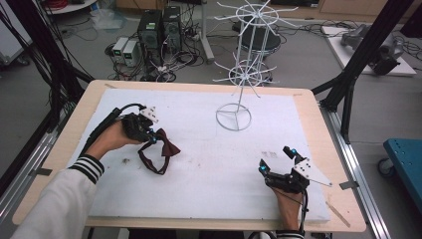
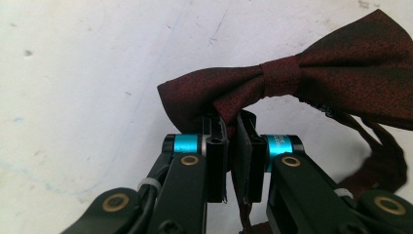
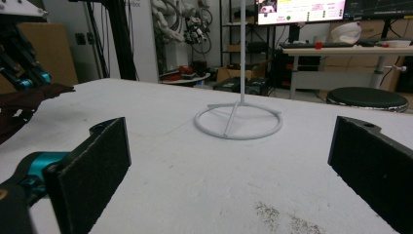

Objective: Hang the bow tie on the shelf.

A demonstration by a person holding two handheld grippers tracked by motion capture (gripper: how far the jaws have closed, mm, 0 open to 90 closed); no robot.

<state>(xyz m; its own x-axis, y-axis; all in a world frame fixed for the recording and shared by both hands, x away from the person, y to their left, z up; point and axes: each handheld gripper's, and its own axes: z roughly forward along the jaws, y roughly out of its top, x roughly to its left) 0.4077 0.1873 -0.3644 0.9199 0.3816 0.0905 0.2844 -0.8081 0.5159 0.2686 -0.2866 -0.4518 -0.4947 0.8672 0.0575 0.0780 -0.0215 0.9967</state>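
A white foam mat is laid over a wooden table. At about nine o'clock on the mat, the left gripper is seen closed on a dark red bow tie, whose strap hangs down to the mat. At about five o'clock, the right gripper is held low over the mat with its jaws spread apart and nothing between them. A white wire rack is stood at about one o'clock, well apart from both grippers
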